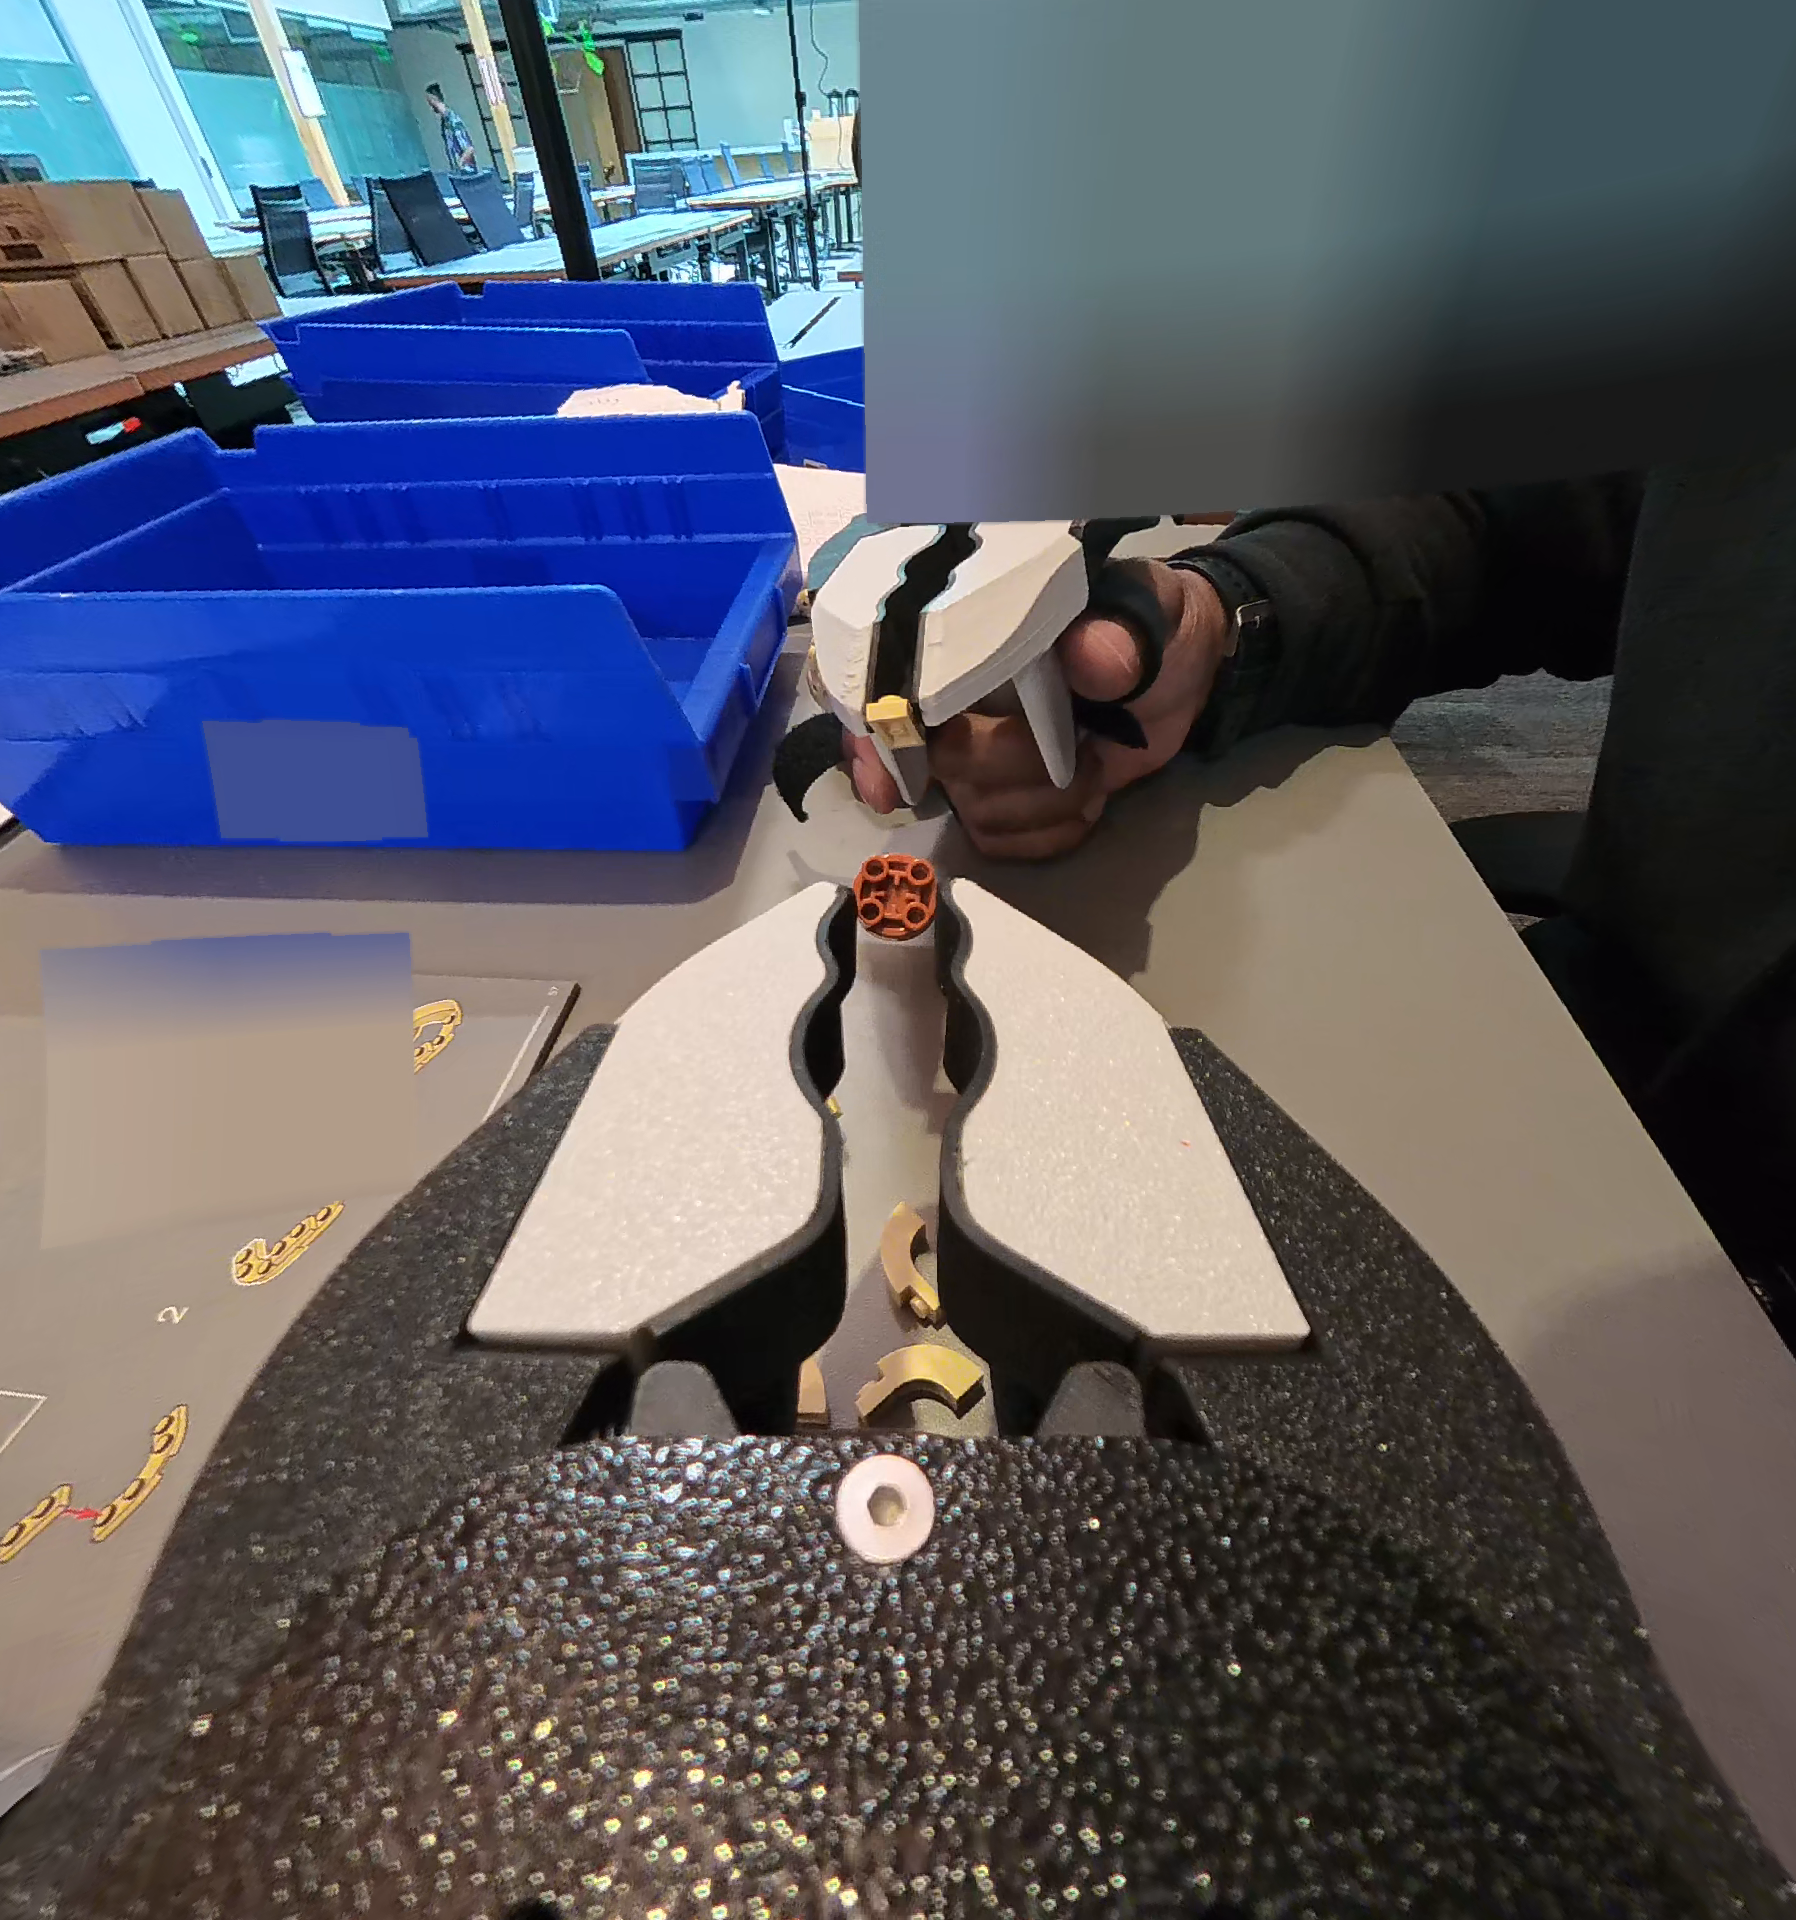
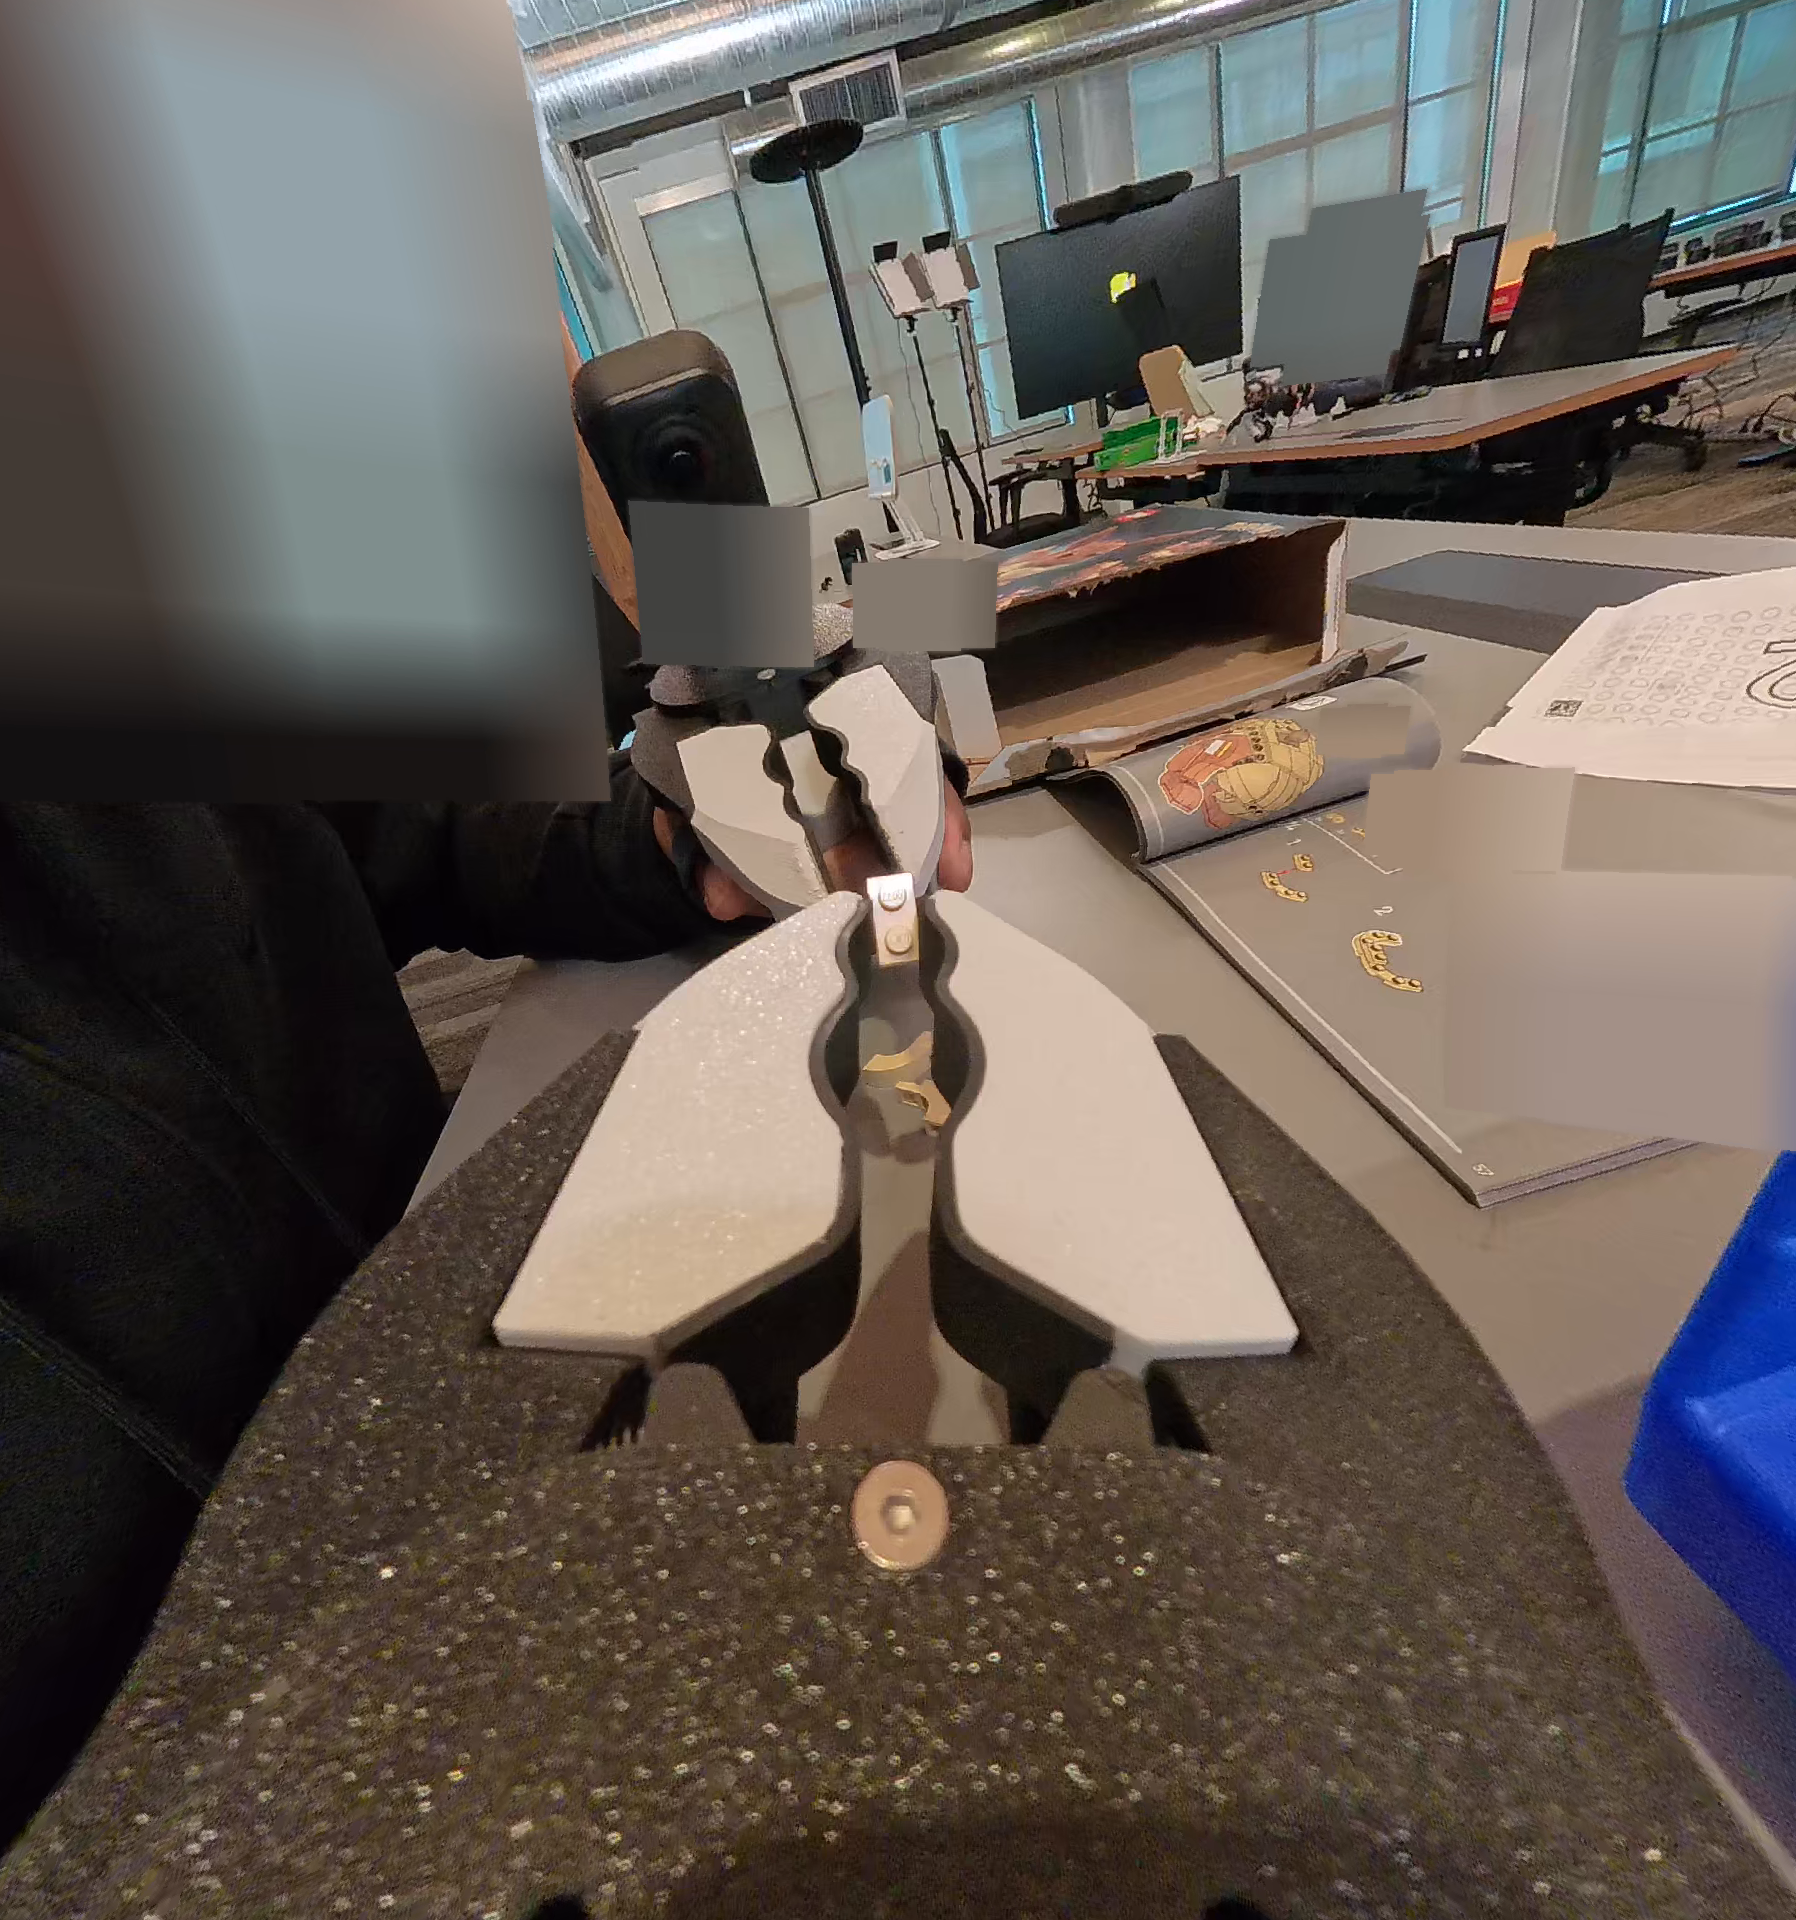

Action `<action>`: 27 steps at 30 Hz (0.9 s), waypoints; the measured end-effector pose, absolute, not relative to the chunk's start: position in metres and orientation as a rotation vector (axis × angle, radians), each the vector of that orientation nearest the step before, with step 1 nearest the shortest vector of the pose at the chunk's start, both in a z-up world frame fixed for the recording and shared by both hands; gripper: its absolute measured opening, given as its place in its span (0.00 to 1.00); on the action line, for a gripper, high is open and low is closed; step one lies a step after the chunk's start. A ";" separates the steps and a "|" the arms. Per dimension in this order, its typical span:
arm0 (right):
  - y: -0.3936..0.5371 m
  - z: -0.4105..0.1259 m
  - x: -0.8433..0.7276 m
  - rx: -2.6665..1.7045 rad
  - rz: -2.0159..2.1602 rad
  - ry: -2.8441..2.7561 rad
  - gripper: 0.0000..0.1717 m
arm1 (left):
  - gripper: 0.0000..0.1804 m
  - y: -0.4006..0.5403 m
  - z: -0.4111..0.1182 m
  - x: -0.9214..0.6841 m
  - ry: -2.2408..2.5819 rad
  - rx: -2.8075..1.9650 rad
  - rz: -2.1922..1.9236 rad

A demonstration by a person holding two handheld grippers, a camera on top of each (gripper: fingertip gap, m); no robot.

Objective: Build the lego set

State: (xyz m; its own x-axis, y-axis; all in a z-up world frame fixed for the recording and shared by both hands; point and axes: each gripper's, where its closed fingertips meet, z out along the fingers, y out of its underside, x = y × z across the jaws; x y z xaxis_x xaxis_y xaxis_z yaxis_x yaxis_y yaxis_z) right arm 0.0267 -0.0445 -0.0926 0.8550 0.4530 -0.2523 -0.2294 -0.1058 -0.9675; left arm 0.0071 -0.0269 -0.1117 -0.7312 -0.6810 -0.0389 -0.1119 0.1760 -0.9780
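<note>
The left gripper [image 1: 895, 902] is clamped on a small round reddish-brown brick [image 1: 895, 900], both fingertips pressing its sides. The brick sits at the very tip of the fingers, its underside with four round sockets turned toward the camera. The right gripper [image 2: 895, 930] is clamped on a small tan two-stud plate [image 2: 894, 921]. The plate's long axis runs along the fingers, with one stud end projecting past the fingertips.

The two grippers face each other tip to tip above the grey worktop [image 1: 1289, 1039]. In the left wrist view the right gripper [image 1: 899, 727] stands just beyond and above the round brick, apart from it, with the tan plate [image 1: 892, 722] showing at its tips. In the right wrist view the left gripper [image 2: 832, 821] lies directly behind the plate's free end; whether the two parts touch cannot be told from that view. The held parts lie near one common line between the two hands.

Loose curved tan pieces [image 1: 915, 1330] lie on the worktop beneath the grippers. An open instruction booklet [image 2: 1393, 987] lies on the worktop to the right gripper's right, well apart. Blue bins [image 1: 406, 644] stand beside it, and an opened cardboard box [image 2: 1164, 634] lies farther back.
</note>
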 end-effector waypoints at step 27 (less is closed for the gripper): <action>-0.062 -0.055 0.035 -1.255 1.049 -0.014 0.04 | 0.08 -0.027 -0.113 0.007 1.978 -0.744 -1.577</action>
